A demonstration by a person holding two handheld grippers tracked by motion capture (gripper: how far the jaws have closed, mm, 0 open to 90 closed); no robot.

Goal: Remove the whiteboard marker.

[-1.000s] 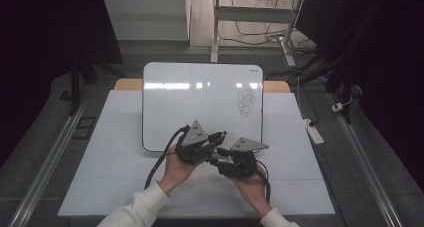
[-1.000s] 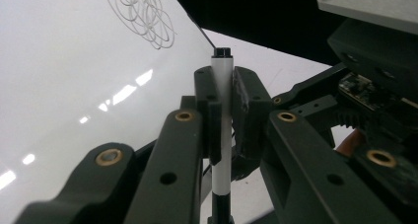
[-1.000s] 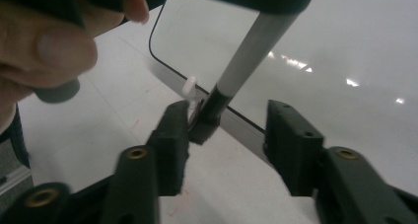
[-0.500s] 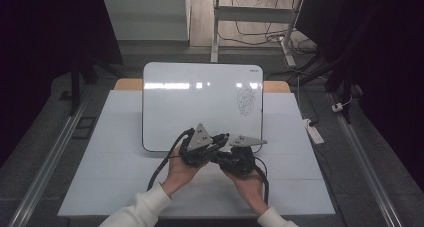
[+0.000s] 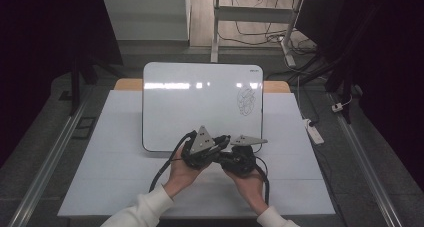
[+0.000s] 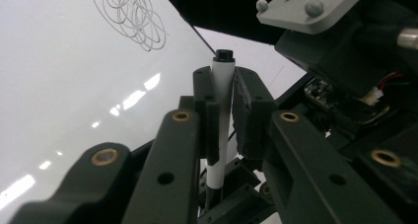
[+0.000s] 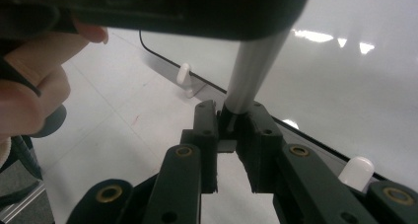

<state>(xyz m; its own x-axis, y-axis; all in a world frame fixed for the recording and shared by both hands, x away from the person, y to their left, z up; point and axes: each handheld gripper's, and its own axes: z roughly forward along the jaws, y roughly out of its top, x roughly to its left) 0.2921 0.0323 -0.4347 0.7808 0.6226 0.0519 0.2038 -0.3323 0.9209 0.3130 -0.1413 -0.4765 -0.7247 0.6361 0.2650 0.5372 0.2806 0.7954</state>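
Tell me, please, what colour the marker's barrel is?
White, black at the end; marker shows best in the left gripper view.

White table carries a leaning whiteboard with a scribble near its upper right corner. White power strip on the floor at right; cables behind.

Marker lower end hidden behind the claw.

White table bears a propped whiteboard.
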